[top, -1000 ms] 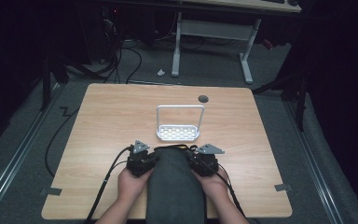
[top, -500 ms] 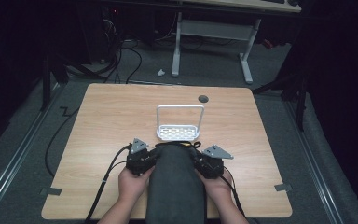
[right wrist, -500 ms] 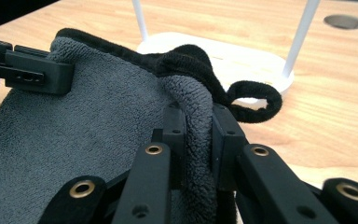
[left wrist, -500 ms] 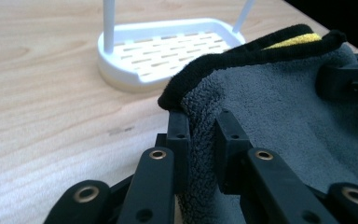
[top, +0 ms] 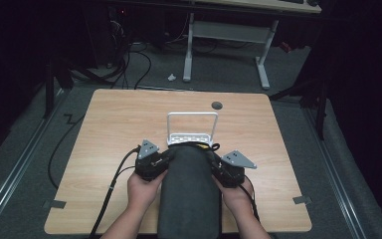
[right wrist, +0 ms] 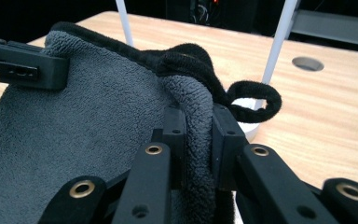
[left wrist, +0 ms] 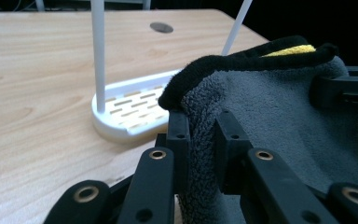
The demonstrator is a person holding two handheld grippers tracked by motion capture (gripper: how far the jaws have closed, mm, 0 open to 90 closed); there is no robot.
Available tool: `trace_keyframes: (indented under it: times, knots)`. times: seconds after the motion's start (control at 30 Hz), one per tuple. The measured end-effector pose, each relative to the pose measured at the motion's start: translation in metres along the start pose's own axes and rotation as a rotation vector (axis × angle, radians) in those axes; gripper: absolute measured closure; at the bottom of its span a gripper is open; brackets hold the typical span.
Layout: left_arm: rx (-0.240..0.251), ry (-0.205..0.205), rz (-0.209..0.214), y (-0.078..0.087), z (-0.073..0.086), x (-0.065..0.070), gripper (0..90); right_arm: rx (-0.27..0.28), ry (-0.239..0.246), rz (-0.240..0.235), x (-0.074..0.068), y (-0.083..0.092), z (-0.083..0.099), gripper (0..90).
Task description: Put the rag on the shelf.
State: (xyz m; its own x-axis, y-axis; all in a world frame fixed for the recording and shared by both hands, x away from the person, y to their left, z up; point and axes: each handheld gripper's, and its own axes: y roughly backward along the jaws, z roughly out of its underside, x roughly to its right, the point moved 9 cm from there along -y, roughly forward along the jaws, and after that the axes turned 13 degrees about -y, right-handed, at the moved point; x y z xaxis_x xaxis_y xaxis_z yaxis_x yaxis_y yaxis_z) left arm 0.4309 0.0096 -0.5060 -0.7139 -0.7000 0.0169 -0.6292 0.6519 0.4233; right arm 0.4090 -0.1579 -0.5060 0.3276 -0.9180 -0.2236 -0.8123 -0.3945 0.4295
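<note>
A dark grey towel (top: 190, 191) with black edging and a yellow tag hangs stretched between both grippers at the table's near side. My left gripper (top: 165, 160) is shut on the towel's (left wrist: 279, 116) left top corner, a fold of cloth pinched between its jaws (left wrist: 204, 140). My right gripper (top: 214, 167) is shut on the towel's (right wrist: 84, 121) right top corner (right wrist: 199, 135). A black hanging loop (right wrist: 256, 100) droops from that corner. Just beyond the towel's top edge stands a white rack (top: 191, 130) with a slotted base (left wrist: 130, 109) and a tall hoop.
The wooden table (top: 109, 129) has a round grommet hole (top: 217, 105) behind the rack. Black cables (top: 117, 184) trail off the near left edge. A white desk frame (top: 226, 35) stands on the dark floor beyond the table.
Both grippers have risen with the towel, so its top edge sits higher and closer to the rack's base.
</note>
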Motion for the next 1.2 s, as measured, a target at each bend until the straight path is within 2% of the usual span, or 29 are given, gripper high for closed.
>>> trace_keyframes:
  times: [0.37,0.6,0.83,1.2]
  knots:
    - [0.056,-0.037,-0.031,0.011,-0.025,-0.01,78.9,0.058,0.018,-0.001,-0.009,0.003,-0.026,79.0]
    - [0.099,-0.048,-0.033,0.018,-0.042,-0.01,79.2,0.092,0.028,0.008,-0.012,0.01,-0.041,79.0]
    - [0.144,-0.074,-0.045,0.025,-0.064,-0.01,79.5,0.139,0.046,0.01,-0.015,0.019,-0.064,79.0]
    - [0.217,-0.107,-0.068,0.04,-0.108,-0.015,79.6,0.212,0.065,0.002,-0.022,0.033,-0.106,79.0]
